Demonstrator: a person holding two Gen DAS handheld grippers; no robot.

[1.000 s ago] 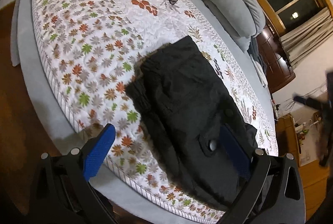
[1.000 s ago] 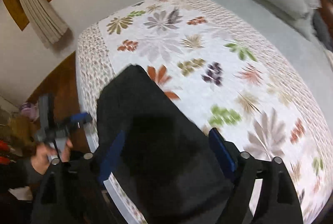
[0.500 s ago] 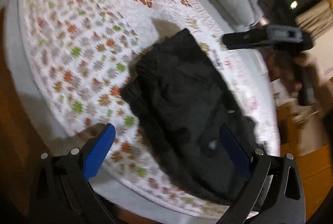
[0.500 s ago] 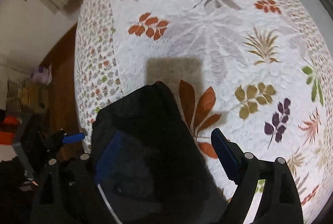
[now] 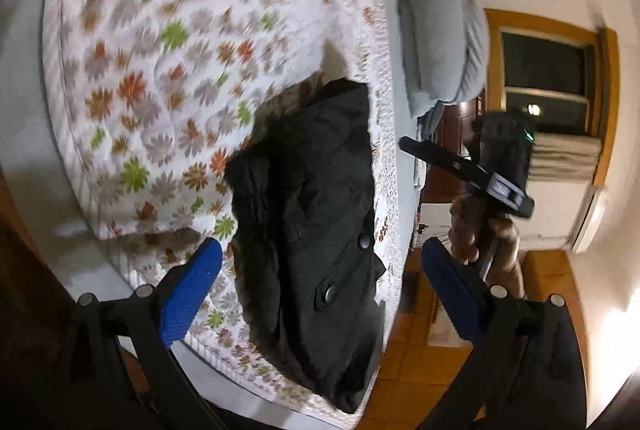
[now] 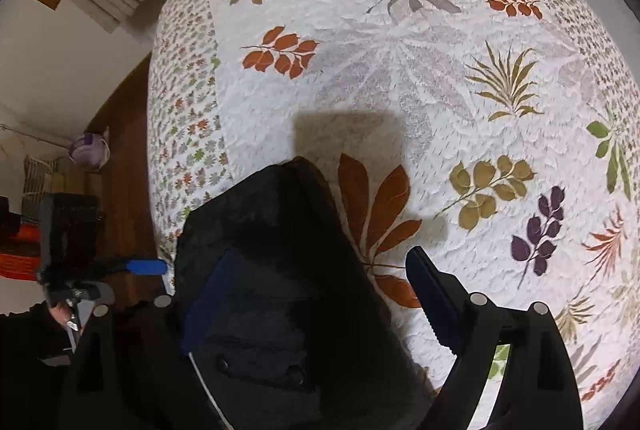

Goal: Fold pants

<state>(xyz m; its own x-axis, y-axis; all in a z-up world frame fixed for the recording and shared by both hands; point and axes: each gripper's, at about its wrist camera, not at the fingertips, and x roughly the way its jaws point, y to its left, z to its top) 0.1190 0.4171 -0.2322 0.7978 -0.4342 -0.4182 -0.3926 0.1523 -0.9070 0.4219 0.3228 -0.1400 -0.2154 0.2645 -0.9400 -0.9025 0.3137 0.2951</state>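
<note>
The black pants (image 5: 316, 214) lie folded near the quilt's (image 5: 160, 70) near edge. Both the left gripper (image 5: 320, 274) and the right gripper (image 6: 316, 294) hover spread, empty. The soft, floppy cloth is probably best pinched at corners.
</note>
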